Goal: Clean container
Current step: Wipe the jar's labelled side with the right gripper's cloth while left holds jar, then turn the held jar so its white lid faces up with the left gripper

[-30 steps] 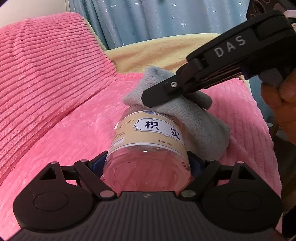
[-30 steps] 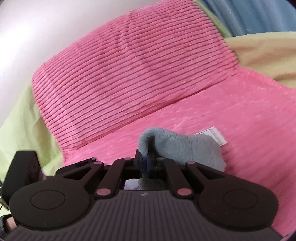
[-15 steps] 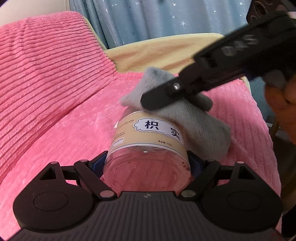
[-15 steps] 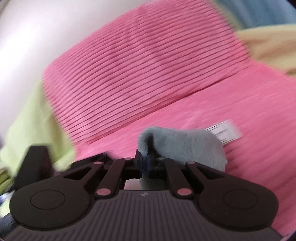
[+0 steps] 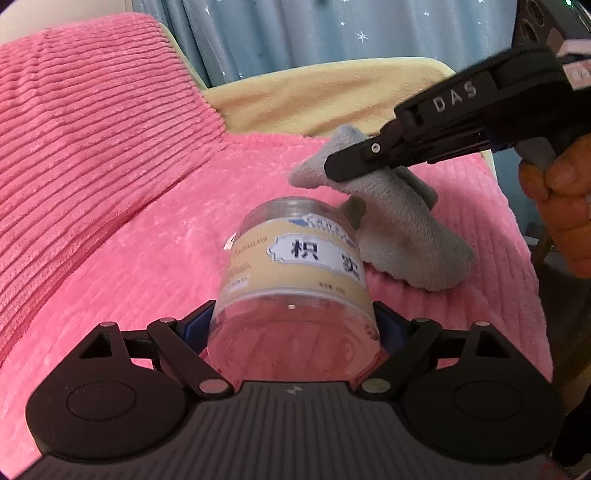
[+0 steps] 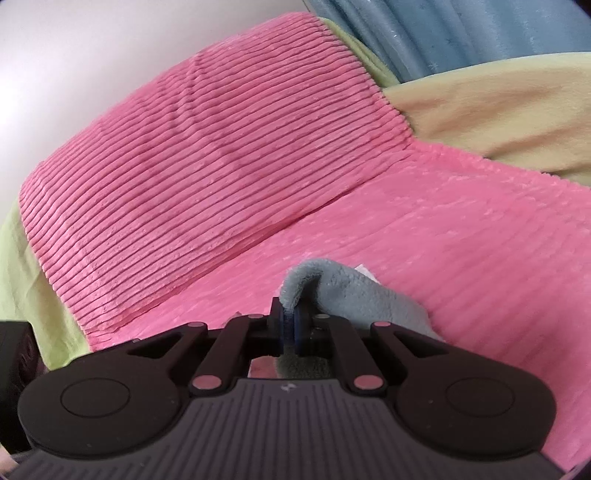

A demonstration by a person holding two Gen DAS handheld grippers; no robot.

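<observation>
A clear plastic jar [image 5: 295, 280] with a tan label lies on its side between the fingers of my left gripper [image 5: 293, 325], which is shut on its base end. Its open mouth points away. A grey fluffy cloth [image 5: 402, 225] hangs from my right gripper [image 5: 345, 168], just beyond and right of the jar's mouth, one corner touching the rim. From the right wrist camera, the right gripper [image 6: 290, 326] is shut on a fold of the cloth [image 6: 354, 295]; the jar is hidden there.
A pink ribbed cushion [image 5: 85, 122] slopes up on the left, above the pink blanket [image 5: 155, 243]. A yellow blanket [image 5: 314, 96] and a blue starred curtain [image 5: 332, 33] lie behind. A person's hand [image 5: 561, 206] holds the right gripper's handle.
The right gripper has lifted the cloth off the jar's top and drawn it back to the right, uncovering the jar's mouth. The left gripper still holds the jar in place.
</observation>
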